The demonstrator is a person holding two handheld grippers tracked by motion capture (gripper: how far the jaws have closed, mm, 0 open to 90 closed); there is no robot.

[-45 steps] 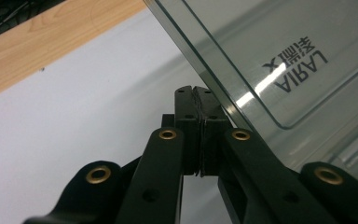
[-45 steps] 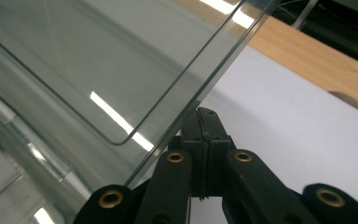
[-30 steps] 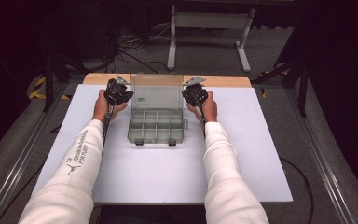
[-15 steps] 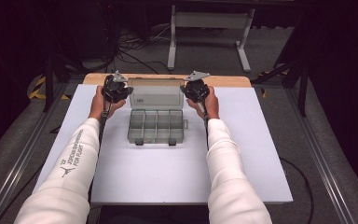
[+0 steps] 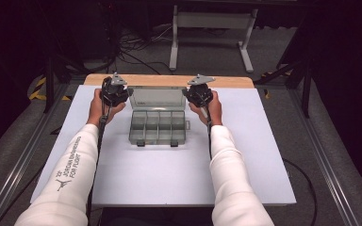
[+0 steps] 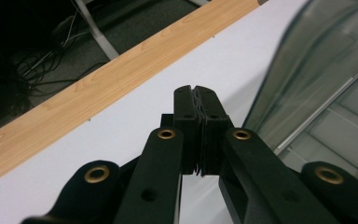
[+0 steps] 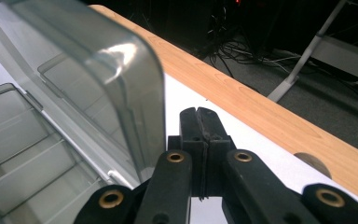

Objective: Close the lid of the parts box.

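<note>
Centrally on the white surface [image 5: 169, 179] sits a clear plastic organizer box [image 5: 159, 128], its tray split into small compartments and two dark latches on the near edge. Its lid [image 5: 158, 99] stands raised at the far side, tilted back toward the wooden strip [image 5: 169, 80] that runs along the surface's far edge.

On either side of that lid the two grippers hover. The left gripper [image 5: 116, 92] is just beside the lid's left end, and the right gripper [image 5: 199, 92] is just beside its right end; from above it is hard to tell whether either one touches the plastic. In the left gripper view the left gripper [image 6: 196, 88] has its jaws pressed flat together with nothing between them, and the lid [image 6: 317, 70] rises blurred close at the right. In the right gripper view the right gripper [image 7: 199, 111] likewise has its jaws closed on nothing, while the lid's rounded corner [image 7: 121, 70] stands right next to them on the left, with the tray's compartments visible through it.

Both forearms in white sleeves come in from the near edge. Beyond the wooden strip lies a dark floor with cables [image 5: 127, 52] and a pale metal frame [image 5: 212, 28]
</note>
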